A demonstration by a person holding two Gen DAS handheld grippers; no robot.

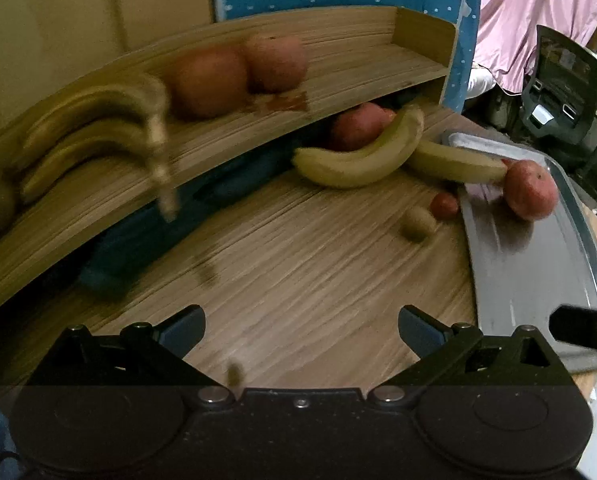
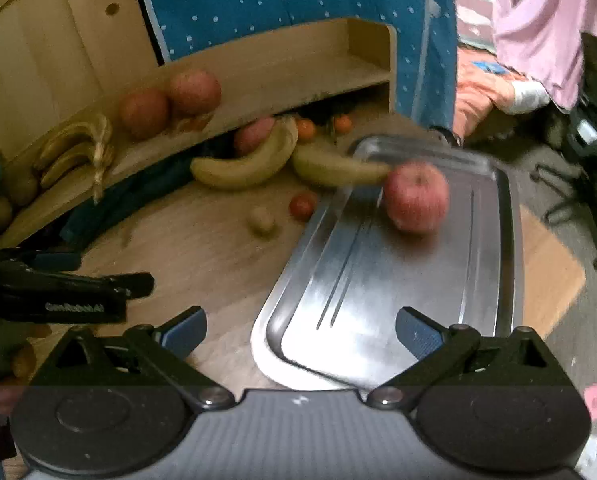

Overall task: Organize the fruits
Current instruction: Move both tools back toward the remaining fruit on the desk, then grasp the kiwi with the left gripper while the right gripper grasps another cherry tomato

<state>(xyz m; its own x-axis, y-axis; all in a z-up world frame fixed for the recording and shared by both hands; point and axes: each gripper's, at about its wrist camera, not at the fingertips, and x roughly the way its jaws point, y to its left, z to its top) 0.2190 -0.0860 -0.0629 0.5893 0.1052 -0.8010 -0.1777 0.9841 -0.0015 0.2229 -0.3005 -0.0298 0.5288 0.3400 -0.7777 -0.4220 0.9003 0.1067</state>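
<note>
Red round apple [image 2: 416, 196] alone on silver metal tray [image 2: 382, 300]; left gripper [image 1: 300, 326] and right gripper [image 2: 300, 326] both released, empty (between picks). Next: likely reach apple, centre it between jaws.

The rectangular brushed-metal tray [image 2: 398, 300] looks smooth and glossy, with pressed grooves. The light woodgrain desk [image 1: 298, 272] and matching wooden shelf [image 1: 358, 56] appear matt. The black plastic gripper [image 2: 300, 330] carries textured blue pads [image 2: 418, 334].
</note>
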